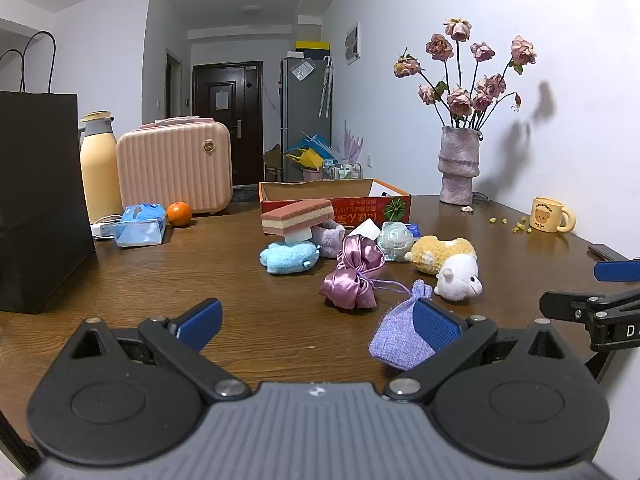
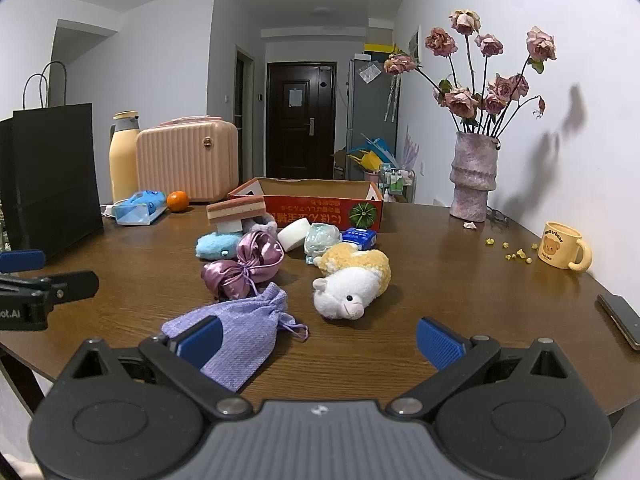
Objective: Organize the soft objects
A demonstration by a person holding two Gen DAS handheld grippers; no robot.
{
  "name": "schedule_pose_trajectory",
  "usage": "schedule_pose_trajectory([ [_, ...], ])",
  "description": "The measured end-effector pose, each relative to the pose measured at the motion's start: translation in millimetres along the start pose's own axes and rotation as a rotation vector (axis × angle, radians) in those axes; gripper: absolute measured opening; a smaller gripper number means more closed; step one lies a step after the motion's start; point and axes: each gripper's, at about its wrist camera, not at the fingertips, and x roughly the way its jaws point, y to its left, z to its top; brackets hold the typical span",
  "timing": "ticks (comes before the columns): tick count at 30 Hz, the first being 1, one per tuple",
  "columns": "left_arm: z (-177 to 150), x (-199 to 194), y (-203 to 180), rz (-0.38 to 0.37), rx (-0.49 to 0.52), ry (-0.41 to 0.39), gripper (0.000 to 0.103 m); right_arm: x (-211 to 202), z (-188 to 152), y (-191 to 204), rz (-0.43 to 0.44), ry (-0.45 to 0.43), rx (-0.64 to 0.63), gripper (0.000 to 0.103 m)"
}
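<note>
Currently both claws, left point(image 1: 318, 326) and right point(image 2: 320, 340), gape wide near a woven lilac pouch point(image 2: 236, 340).

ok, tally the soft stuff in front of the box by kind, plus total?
Plush toys: 2 — sheep plush, blue plush
Drawstring pouches: 3 — lavender woven pouch, pink satin pouch, pale purple fuzzy pouch
Sponges: 2 — layered pink sponge, white sponge
Pale blue bundle: 1, kind unclear
Total: 8
</note>
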Motion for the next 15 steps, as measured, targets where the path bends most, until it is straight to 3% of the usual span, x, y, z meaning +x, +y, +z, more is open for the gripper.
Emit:
schedule_pose_trajectory([
  [15, 2.0, -0.3, 0.4, 0.001, -0.001, 0.000, 0.103, -1.2, 1.3, 2.2, 0.000, -0.001, -0.006, 0.103],
])
